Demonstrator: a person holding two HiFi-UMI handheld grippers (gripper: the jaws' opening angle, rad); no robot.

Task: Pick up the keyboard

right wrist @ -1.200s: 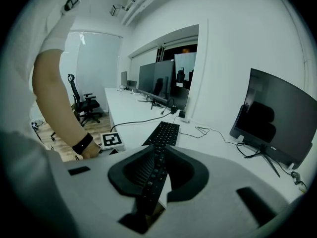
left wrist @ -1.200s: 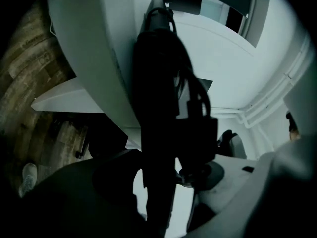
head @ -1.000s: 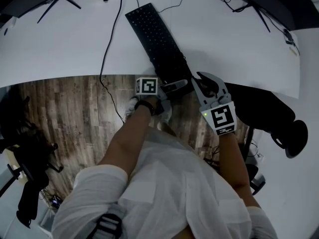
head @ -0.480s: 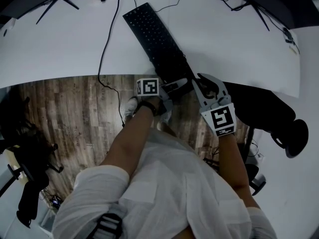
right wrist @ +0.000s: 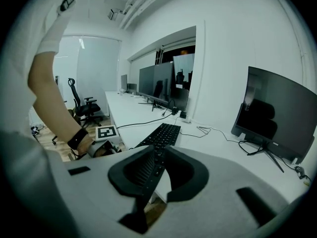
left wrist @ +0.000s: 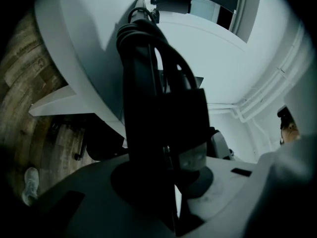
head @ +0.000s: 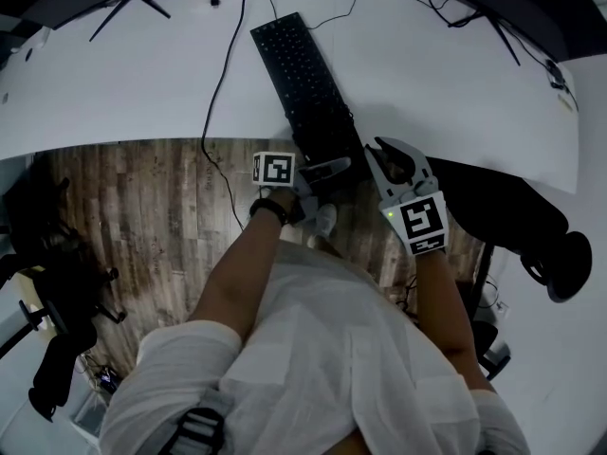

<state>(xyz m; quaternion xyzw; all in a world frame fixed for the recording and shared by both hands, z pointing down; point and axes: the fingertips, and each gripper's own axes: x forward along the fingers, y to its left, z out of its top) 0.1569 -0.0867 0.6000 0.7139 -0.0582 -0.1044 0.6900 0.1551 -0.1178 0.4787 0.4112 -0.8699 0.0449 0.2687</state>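
White desk (head: 142, 93), long and curved, seen from above, with wooden floor (head: 142, 197) on its near side and monitors along its far edge. The black keyboard (head: 303, 79) lies diagonally on the desk, its far end toward the monitors and its near end jutting past the desk's near edge. A loose cable (head: 220, 74) crosses the desk to the left of it and drops to the floor.

The left gripper (head: 340, 164) reaches in from the left and holds the keyboard's overhanging near end. Its jaws have just been closing, and the left gripper view shows them narrow, clamped on the keyboard, which runs away edge-on between them. The right gripper (head: 381, 148) sits just beside the same end, on the right. Its jaws stand a little apart, the keyboard's near end lines up with the gap, and no pad plainly presses on it.

Handling, as a judgement: the keyboard is a stiff, fairly light, long slab of smooth plastic. Held at one end only, it is likely to lever downward and twist in the pads. A second hold at the right-hand near corner, or further along a long edge, would steady it. Pads belong on the frame edge rather than the keycaps. A cord appears to leave the far end and may tug as the keyboard rises.
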